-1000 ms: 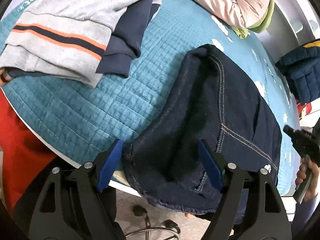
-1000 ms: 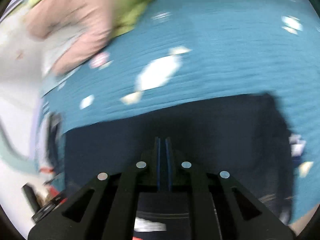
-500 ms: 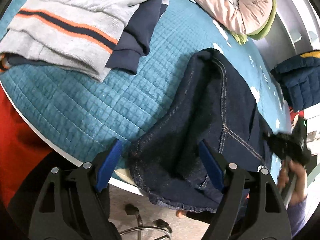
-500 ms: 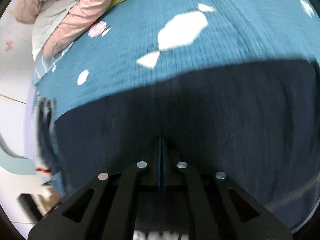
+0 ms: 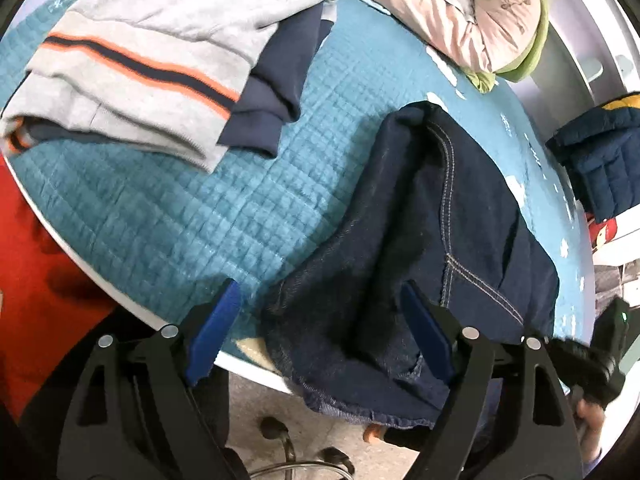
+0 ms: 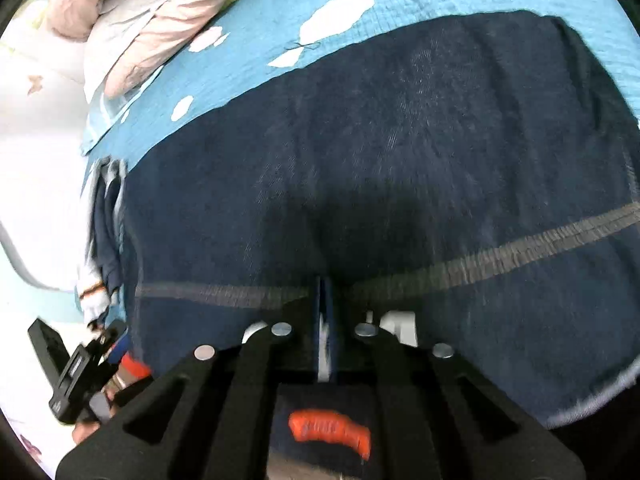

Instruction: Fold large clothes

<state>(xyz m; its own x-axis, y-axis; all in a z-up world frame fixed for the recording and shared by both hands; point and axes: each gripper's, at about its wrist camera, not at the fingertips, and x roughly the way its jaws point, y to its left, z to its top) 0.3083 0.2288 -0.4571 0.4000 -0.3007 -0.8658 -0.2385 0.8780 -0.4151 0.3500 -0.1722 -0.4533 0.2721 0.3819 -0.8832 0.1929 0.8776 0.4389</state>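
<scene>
Already partway: one pair of dark blue denim jeans (image 5: 432, 240) lying folded on teal quilted bed cover (image 5: 192, 216), hem hanging over the edge. Left gripper (image 5: 320, 332) fingers apart, empty, straddling the hem. Right gripper (image 6: 325, 320) fingers together, whether pinching denim unclear. Nearby, one folded grey striped sweater (image 5: 140, 60), one pink puffer jacket (image 5: 452, 12).

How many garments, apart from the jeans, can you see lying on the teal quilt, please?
3: a grey striped sweater at the far left, a navy top under it, a pink jacket at the far edge. Others may be hidden.
</scene>
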